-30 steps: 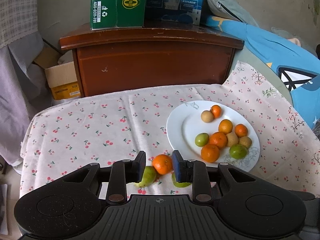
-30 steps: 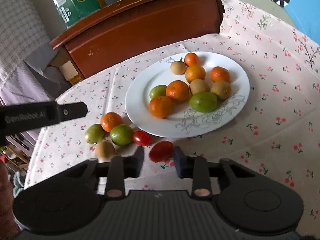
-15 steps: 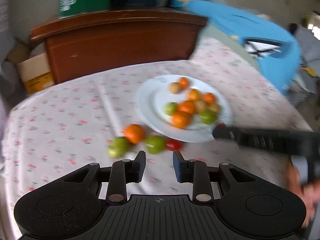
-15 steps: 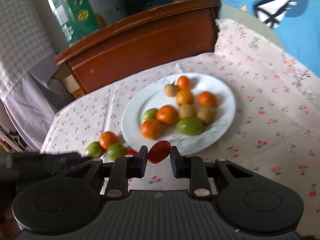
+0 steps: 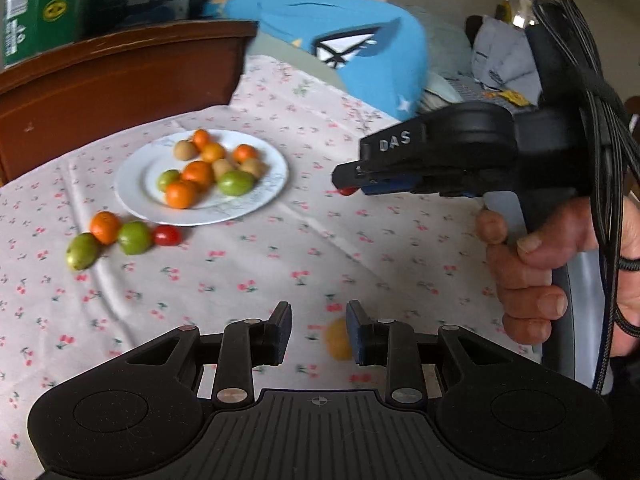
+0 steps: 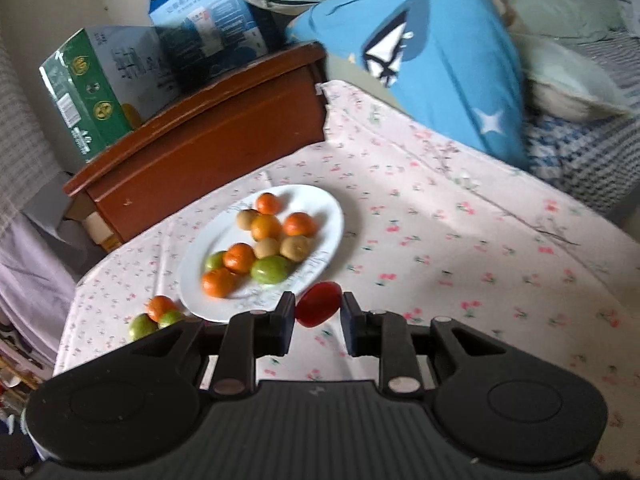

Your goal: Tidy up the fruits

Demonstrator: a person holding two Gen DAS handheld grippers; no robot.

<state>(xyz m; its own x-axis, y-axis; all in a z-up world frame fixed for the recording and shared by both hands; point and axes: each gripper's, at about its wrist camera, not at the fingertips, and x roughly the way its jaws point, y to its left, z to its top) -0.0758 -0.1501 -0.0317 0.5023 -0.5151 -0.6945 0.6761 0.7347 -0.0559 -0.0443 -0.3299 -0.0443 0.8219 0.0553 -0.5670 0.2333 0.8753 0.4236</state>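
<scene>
While my right claw (image 6: 318, 318) pinches a red tomato (image 6: 319, 304) beside the plate (image 6: 332, 220), my left claw (image 5: 319, 334) hangs narrowly parted, half hiding a blurred yellow fruit (image 5: 339, 340).

Upper left of my view, a brown wooden cabinet (image 6: 208, 148) bears cartons (image 6: 96, 88); a blue pillow (image 6: 440, 64) sits upper right.

A: Soft daylight, fairly bright. In the right wrist view a pale patch lies on the tabletop (image 6: 472, 240) toward 3 o'clock.

B: Shadows?

A: Faint, just under the fruit beside the plate (image 5: 132, 184). No glare.

B: Sharpness?

A: Both views are motion-smeared; the boxes (image 5: 44, 8) at 11 o'clock blur most. Fisheye bends the edges and darkens the corners.
</scene>
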